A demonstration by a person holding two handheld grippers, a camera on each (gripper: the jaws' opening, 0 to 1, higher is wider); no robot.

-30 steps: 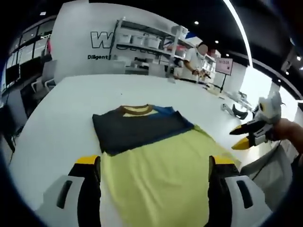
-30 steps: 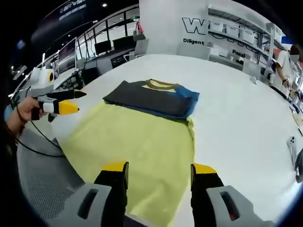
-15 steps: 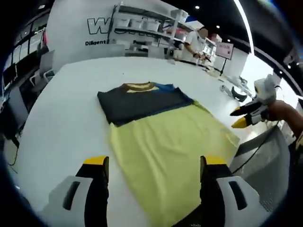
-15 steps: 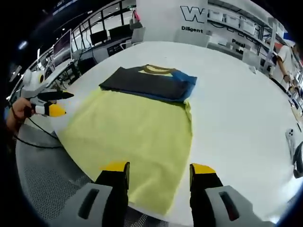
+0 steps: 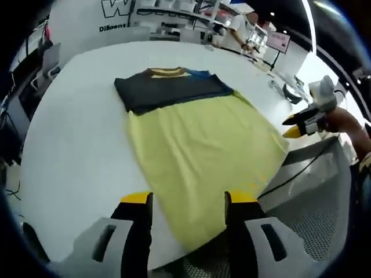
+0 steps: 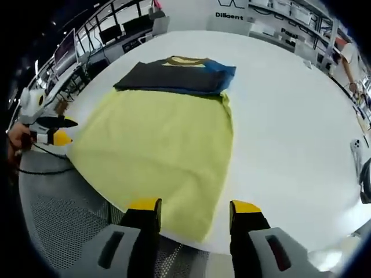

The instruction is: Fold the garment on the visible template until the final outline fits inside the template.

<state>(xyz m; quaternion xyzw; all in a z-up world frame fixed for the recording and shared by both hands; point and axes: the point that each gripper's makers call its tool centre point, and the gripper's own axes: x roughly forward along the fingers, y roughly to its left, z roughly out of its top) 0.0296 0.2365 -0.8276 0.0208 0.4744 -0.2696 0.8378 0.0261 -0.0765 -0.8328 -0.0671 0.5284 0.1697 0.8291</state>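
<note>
Both grippers pulled back toward garment (image 6: 168, 136) hem; jaws spread, empty. Wall lettering "Diligent" (image 6: 229, 15).

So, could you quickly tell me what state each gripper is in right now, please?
Left gripper: open, holding nothing, above the garment's yellow hem.
Right gripper: open, holding nothing, also at the hem.

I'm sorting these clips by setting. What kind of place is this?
Probably an open-plan lab or demo workspace: a large white table, a branded wall with storage shelves, and monitor desks behind. A garment lies on the table.
</note>
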